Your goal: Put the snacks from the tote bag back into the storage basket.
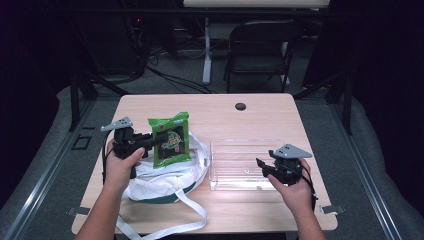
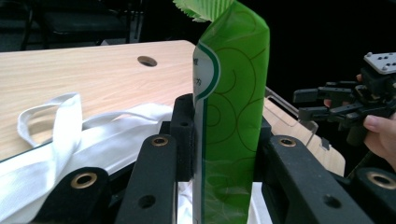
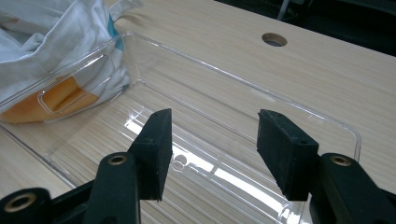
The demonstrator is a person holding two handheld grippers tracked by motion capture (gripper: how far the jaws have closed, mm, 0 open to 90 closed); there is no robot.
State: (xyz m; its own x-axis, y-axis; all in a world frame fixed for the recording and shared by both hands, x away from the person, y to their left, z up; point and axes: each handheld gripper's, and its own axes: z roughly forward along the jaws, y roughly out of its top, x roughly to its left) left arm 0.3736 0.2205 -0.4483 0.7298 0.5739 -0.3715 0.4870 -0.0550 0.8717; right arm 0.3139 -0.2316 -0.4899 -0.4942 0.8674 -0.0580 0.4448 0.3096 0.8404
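A green snack packet [image 1: 171,139] [image 2: 232,112] is held upright above a white cloth bag [image 1: 165,175] [image 2: 70,140], with my left gripper [image 1: 159,140] [image 2: 226,140] shut on its lower part. A clear plastic tray [image 1: 235,162] [image 3: 299,112] lies on the table to the right of the bag. My right gripper [image 1: 261,165] [image 3: 212,149] hovers open over the tray's near right part, nothing between its jaws; it also appears far right in the left gripper view as the right gripper [image 2: 308,103].
The wooden table [image 1: 220,112] has a round cable hole [image 1: 240,106] near its far edge. The bag's white straps [image 1: 192,212] trail toward the front edge. A folding chair [image 1: 260,50] stands beyond the table. Something orange [image 3: 56,100] shows inside the bag.
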